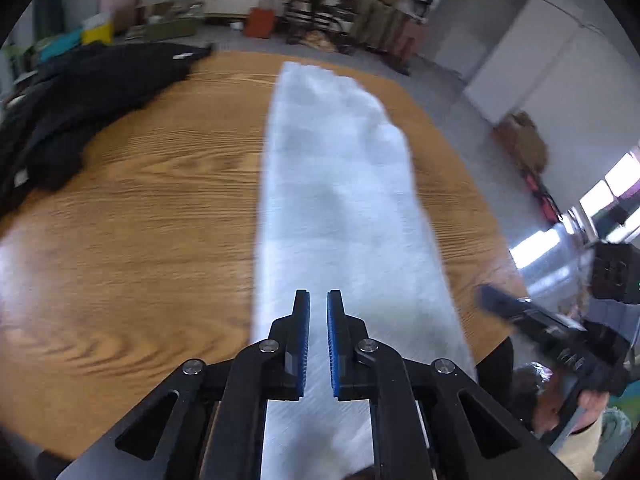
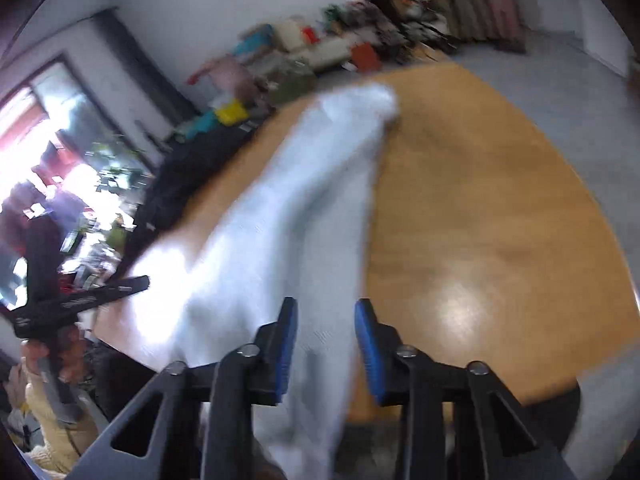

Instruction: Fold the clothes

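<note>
Garment: long white cloth of soft ribbed fabric [image 1: 340, 200] is lying stretched along the round wooden counter [image 1: 160, 200], and its near end is hanging over the near edge, toward the person.
Other clothes: heap of black garments [image 1: 80, 112] is lying at the far left of the counter, well apart from the white cloth.
Left tongs [image 1: 318, 340]: blue pads are standing almost together with only a narrow slit between them; no fabric is showing in the slit, so I am judging them as clenched on nothing, above the near part of the cloth.
Right tongs [image 2: 326, 350]: pads are standing apart; the white cloth is passing between them, but the picture is blurred and I cannot tell if they are pressing it.
Person: a hand in a pale yellow sleeve [image 2: 44, 400] is holding the handle of the left tongs in the right wrist view.
Step in hand: it is looking like the taking of the near end, for folding the cloth over itself along its length.
How to do it well: both tongs should be catching the two near corners at the same level, keeping the edge tight between them, then carrying it over to the far end, so that the edges are meeting evenly and no wrinkle is staying inside.
</note>
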Demonstrator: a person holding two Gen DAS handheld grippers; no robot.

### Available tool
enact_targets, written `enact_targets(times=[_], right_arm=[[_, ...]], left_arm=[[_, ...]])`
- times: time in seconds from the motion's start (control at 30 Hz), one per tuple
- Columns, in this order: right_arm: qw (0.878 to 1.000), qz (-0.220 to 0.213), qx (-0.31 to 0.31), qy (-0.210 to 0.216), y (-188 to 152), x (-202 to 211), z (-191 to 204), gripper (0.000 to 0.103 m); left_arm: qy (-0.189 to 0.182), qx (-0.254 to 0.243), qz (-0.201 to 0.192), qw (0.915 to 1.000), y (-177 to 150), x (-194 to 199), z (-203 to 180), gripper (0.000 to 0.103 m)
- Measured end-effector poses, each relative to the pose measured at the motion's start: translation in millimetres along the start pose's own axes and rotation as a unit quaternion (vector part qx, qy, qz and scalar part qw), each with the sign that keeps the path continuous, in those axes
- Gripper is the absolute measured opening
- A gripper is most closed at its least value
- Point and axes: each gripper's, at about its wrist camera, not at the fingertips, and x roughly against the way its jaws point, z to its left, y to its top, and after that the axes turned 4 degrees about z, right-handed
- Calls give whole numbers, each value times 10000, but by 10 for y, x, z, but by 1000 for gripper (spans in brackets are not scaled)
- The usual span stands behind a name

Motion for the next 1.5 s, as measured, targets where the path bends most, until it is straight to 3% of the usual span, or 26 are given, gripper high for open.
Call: enact_targets(times=[0.17, 0.3, 0.43, 0.53, 0.67, 0.8, 0.87, 0.9, 0.97, 1.03, 1.13, 1.27, 1.37, 1.4, 1.5], right_arm=[[9987, 317, 57, 401, 136, -548, 133, 12], [9983, 340, 5, 474, 93, -675, 66, 11], [9985, 271, 254, 411, 244, -585, 222, 16], [9979, -70, 488, 418, 366, -496, 362, 19], [9986, 87, 509, 70, 374, -847, 385, 15], [9986, 31, 39, 522, 320, -782, 167, 14], [9983, -13, -17, 583, 424, -676, 174, 18], [9989, -187, 122, 419, 479, -576, 185, 25], [9987, -417, 292, 38, 608, -518, 243, 28], [9993, -322, 177, 109, 726, -647, 213, 29], [9994, 90, 269, -175, 691, -988, 154, 28], [9998, -39, 186, 67, 696, -902, 106, 29], [9984, -332, 408, -218, 880, -795, 179, 37], [9973, -435, 487, -322, 943, -760, 205, 39], [9984, -158, 370, -391, 1095, -983, 155, 38]], left_arm=[[174, -135, 209, 9995, -88, -475, -88, 8], [-229, 73, 154, 9996, -55, -466, 68, 6], [-330, -101, -589, 9977, 136, -175, -51, 6], [-561, 24, -671, 9962, 254, -307, -75, 6], [-454, 265, -507, 9973, 150, -639, 38, 6], [-418, 3, -788, 9960, 234, -517, -24, 6], [-104, -198, -1007, 9947, 399, -437, -107, 6], [3, -217, -990, 9949, 480, -489, -108, 6], [61, -99, -905, 9958, 616, -626, -71, 6], [6, 155, -611, 9980, 638, -912, 0, 6], [-53, 105, -805, 9967, 585, -894, 37, 6], [206, -259, -927, 9951, 725, -819, -64, 6], [316, -316, -972, 9943, 916, -898, -95, 6], [281, -260, -901, 9952, 950, -948, -86, 6], [261, -141, -398, 9988, 956, -1202, -32, 6]])
